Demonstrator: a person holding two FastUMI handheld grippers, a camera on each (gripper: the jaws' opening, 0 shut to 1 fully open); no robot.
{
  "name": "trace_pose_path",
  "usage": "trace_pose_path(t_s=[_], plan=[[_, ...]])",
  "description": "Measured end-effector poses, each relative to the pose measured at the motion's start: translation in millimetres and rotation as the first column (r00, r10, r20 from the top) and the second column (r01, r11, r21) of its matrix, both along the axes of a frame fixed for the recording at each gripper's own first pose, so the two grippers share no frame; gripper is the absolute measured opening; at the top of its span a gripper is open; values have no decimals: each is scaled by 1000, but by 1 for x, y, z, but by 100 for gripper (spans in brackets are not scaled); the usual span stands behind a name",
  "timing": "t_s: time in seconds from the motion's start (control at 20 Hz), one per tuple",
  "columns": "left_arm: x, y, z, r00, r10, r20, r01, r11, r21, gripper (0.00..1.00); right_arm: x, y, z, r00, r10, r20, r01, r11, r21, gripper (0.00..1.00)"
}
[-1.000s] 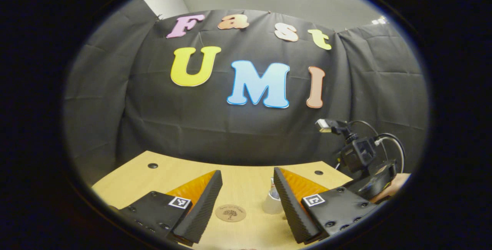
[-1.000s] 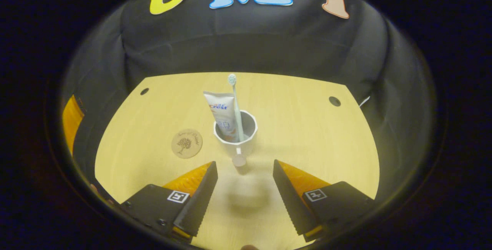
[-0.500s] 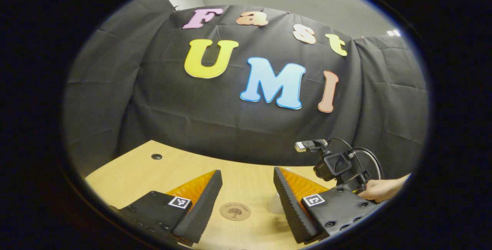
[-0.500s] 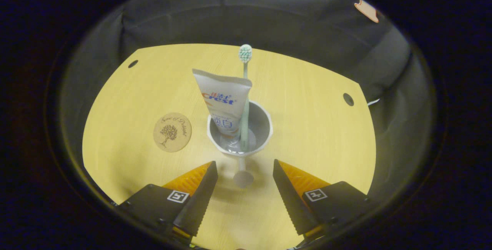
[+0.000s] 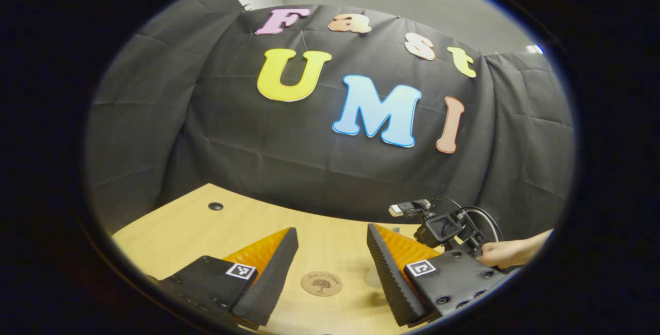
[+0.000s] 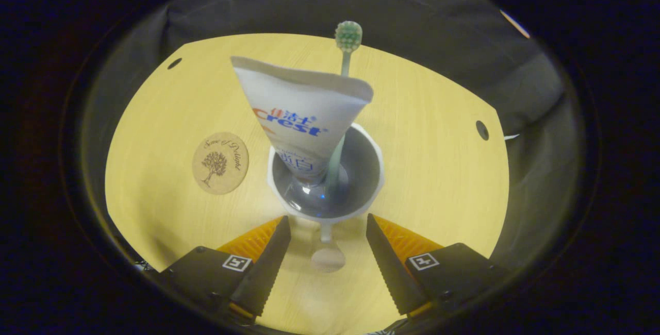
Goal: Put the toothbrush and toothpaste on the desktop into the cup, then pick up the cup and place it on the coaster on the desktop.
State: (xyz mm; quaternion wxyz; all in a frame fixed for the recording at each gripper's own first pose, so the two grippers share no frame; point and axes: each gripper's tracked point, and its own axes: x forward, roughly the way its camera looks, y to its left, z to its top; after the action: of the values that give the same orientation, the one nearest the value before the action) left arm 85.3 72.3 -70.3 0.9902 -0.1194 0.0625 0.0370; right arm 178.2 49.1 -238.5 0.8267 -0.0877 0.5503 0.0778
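Observation:
In the right gripper view a white cup stands on the wooden desktop. It holds a white toothpaste tube and a pale green toothbrush, both leaning away from me. The cup's handle sticks out toward me, between the fingers of my open right gripper, which touch nothing. A round wooden coaster lies just left of the cup. My left gripper hovers open and empty above the desk, with the coaster beyond its fingers and a pale edge of the cup behind its right finger.
In the left gripper view the right gripper's body with its camera and cables hangs at the right, held by a hand. Cable holes mark the desktop's far corners. The black cloth wall closes off the back.
My right gripper has dropped down close to the cup, so the handle now lies between its open fingers. The left gripper has drifted slightly and stays open.

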Motion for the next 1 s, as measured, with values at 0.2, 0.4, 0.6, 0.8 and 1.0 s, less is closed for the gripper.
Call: trace_pose_path(t_s=[0.2, 0.4, 0.6, 0.8, 1.0], plan=[[-2, 0, -3, 1000, 2, -7, -2, 1000, -8, 90, 4, 0, -6, 1000, -4, -21, 4, 1000, 5, 76], [-8, 6, -5, 1000, 20, -10, -20, 1000, -9, 92, 3, 2, -6, 999, -11, -35, 11, 1000, 19, 36], [-13, 12, -6, 999, 37, -13, -37, 999, -20, 92, 4, 3, -5, 1000, 2, -14, -2, 1000, 24, 25], [-18, 15, -9, 999, 46, -20, -46, 999, -28, 90, 7, 2, 0, 999, 41, 21, -41, 999, -9, 29], [-23, 22, -10, 998, 61, -22, -61, 998, -29, 90, 3, 14, 3, 997, 63, 36, -63, 998, 1, 29]])
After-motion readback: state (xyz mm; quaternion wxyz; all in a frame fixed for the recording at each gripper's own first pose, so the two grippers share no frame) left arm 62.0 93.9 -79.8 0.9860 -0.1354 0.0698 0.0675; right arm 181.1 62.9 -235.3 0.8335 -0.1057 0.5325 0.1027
